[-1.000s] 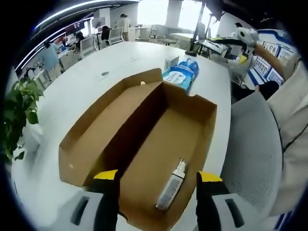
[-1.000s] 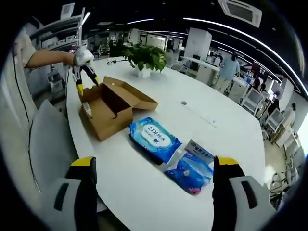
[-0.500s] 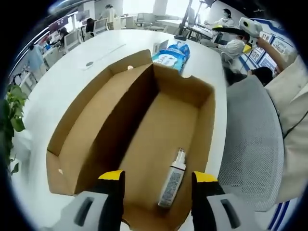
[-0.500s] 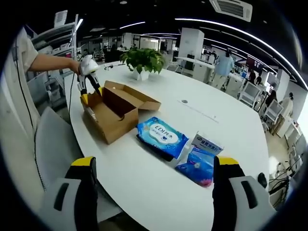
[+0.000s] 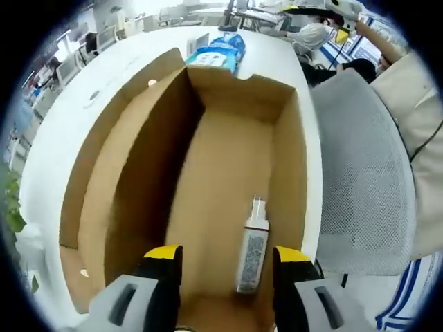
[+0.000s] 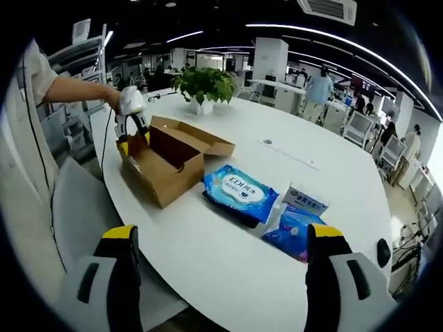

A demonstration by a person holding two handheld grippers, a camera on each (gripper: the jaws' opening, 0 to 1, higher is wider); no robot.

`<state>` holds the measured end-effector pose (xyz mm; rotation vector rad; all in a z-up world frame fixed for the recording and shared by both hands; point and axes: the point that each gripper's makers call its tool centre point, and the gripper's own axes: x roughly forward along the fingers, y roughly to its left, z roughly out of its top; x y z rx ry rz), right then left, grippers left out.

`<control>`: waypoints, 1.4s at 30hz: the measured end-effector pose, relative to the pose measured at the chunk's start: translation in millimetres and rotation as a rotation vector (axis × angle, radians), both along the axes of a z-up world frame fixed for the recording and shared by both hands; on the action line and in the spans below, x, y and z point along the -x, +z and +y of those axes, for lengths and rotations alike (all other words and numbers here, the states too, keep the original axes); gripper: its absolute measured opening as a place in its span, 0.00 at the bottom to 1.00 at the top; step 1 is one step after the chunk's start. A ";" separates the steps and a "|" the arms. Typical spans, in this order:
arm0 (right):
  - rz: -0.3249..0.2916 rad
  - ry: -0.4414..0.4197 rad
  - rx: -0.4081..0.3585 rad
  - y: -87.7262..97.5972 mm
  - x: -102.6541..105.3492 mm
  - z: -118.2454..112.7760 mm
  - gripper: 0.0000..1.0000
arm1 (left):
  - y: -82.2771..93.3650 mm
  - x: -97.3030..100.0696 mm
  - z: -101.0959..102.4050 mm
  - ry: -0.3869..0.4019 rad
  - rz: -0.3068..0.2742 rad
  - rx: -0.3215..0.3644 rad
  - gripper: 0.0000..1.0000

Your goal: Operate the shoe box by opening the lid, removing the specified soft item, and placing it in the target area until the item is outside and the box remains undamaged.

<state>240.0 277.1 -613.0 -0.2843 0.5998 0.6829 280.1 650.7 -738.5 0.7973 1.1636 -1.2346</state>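
Shoe box [image 5: 228, 131] lies open beneath your left gripper [image 5: 225, 259], near wall cut off; jaws apart, lower than before, straddling the spray bottle [image 5: 252, 245]. Your right gripper [image 6: 221, 242] hangs spread, well away.

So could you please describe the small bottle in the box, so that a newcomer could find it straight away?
Start at the open brown cardboard shoe box on the white round table. On its floor, near the right wall, lies a small slim white spray bottle, between the tips of the left gripper. Nothing else lies in the box; the blue packets sit outside on the table.
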 end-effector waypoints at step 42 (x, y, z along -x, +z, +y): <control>0.043 -0.024 0.035 -27.3 2.8 3.7 0.94 | -21.5 12.1 -5.7 -0.163 0.078 -0.064 0.34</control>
